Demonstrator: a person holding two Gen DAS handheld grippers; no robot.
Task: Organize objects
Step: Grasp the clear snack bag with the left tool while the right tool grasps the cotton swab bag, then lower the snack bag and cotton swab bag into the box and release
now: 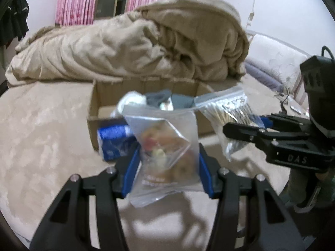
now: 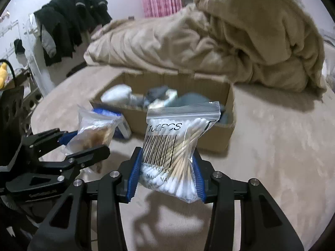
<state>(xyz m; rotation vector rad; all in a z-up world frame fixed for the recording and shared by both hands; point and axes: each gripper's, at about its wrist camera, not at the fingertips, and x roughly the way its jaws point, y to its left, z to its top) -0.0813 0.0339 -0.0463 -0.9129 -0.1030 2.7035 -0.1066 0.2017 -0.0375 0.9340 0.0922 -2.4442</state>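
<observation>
While a rumpled beige blanket (image 1: 134,48) fills the upper half of both views, a beige bed cover (image 1: 41,129) spreads under everything. At mid frame sits an open cardboard box (image 1: 94,113) with grey and white cloth items inside; a blue packet (image 1: 114,139) leans at its near left corner. Dark jackets (image 2: 69,21) hang at the upper left of the right wrist view.

Low in the centre of the left wrist view, the left gripper (image 1: 167,171) is clamped on a clear snack bag (image 1: 165,152), its blue pads pressing both sides, the bag standing up in front of the box. Low in the centre of the right wrist view, the right gripper (image 2: 167,173) is clamped on a zip bag of cotton swabs (image 2: 175,154), barcode facing the camera, lifted clear of the cover and just before the box's near wall. Both bags are outside the box, side by side.
</observation>
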